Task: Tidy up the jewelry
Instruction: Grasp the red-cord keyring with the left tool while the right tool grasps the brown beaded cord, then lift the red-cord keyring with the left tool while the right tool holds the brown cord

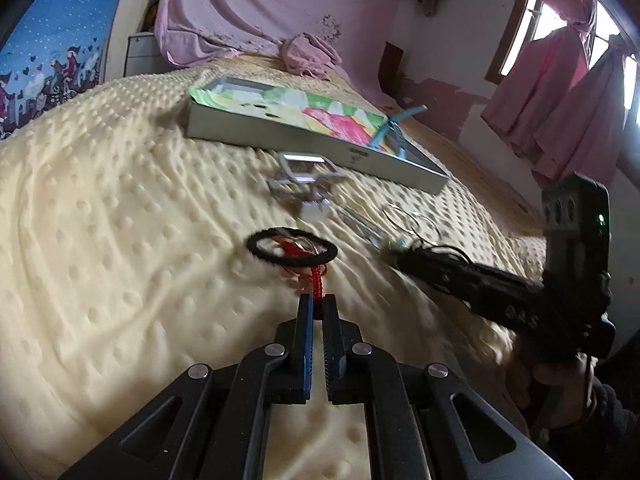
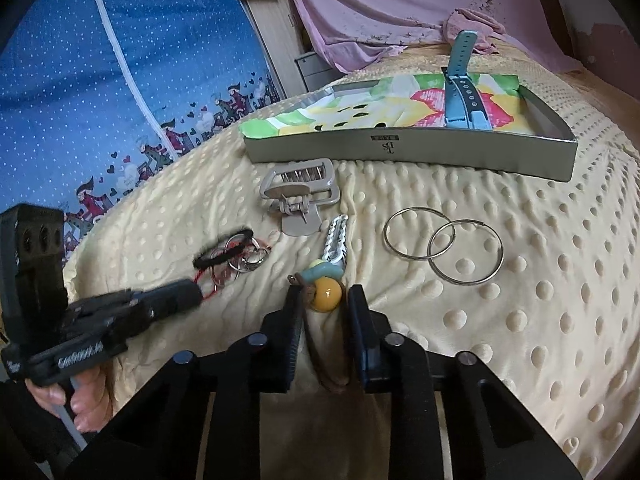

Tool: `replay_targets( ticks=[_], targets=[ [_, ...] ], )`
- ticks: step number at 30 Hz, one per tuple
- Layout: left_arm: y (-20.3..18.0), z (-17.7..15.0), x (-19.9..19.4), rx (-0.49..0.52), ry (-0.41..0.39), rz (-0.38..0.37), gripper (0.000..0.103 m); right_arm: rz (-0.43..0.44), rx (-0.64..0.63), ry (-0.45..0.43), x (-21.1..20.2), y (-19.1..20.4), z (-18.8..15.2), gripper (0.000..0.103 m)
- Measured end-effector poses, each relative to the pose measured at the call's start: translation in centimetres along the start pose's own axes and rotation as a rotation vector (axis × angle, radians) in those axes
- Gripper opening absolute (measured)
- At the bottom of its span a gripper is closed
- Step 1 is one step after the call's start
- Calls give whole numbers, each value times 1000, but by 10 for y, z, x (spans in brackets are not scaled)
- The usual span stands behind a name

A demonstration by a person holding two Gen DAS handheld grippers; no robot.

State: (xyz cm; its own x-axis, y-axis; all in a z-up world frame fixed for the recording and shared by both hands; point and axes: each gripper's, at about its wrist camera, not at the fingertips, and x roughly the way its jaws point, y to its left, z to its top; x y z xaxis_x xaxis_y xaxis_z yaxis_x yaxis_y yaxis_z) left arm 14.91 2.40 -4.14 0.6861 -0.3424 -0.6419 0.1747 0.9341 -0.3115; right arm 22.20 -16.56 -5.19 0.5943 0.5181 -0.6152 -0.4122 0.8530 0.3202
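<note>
My left gripper (image 1: 317, 307) is shut on a red cord (image 1: 317, 280) that leads to a black hair tie with small rings (image 1: 291, 248); the same pile shows in the right wrist view (image 2: 232, 258). My right gripper (image 2: 324, 300) is open around a yellow bead with a blue piece on a brown cord (image 2: 326, 290). A grey box (image 2: 412, 148) lined with colourful paper holds a blue watch strap (image 2: 460, 88). A beige hair claw (image 2: 298, 196), a white clip (image 2: 336, 240) and two silver hoops (image 2: 444, 246) lie on the blanket.
Everything lies on a cream dotted blanket (image 2: 540, 300) over a bed. A blue patterned fabric (image 2: 120, 80) hangs at the left, pink cloth (image 1: 260, 8) covers the back, and pink curtains (image 1: 560, 92) hang by a window at the right.
</note>
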Motion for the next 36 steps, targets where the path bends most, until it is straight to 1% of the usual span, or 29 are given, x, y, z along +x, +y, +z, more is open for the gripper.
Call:
replay_targets(
  ticks=[3,7,8,9,11,14,20,23,25,28,32,36],
  targets=[
    [-8,-3,-5,6,21,-7,5,1,0,-25,-6,0,-1,16],
    [-16,-2,-17,14,17,-23,5,0,1,-62,-16,2,-2,15],
    [-18,-1,-20,15,16,-27,5,-1,0,-74,-20,2,-2,8],
    [-20,1,-24,18,17,-29,5,2,-1,-86,-23,3,-3,4],
    [-24,5,-29,20,16,-36,5,-3,-2,-107,-31,3,-3,4],
    [-28,11,-38,12,7,-58,5,-4,-9,-117,-36,4,-4,4],
    [-38,23,-54,22,-28,-87,5,1,-7,-144,-44,4,-3,4],
    [-37,27,-56,1,-29,-109,5,0,-13,-157,-48,5,-2,4],
    [-34,28,-53,-2,-26,-98,5,1,-16,-161,-49,5,-2,4],
    [-31,29,-51,-16,-22,-102,5,3,-13,-163,-51,4,-2,4],
    [-29,28,-50,-5,-18,-80,5,6,-5,-163,-50,3,-2,4],
    [-19,21,-43,-21,16,-54,5,9,3,-161,-50,2,-2,4]
  ],
)
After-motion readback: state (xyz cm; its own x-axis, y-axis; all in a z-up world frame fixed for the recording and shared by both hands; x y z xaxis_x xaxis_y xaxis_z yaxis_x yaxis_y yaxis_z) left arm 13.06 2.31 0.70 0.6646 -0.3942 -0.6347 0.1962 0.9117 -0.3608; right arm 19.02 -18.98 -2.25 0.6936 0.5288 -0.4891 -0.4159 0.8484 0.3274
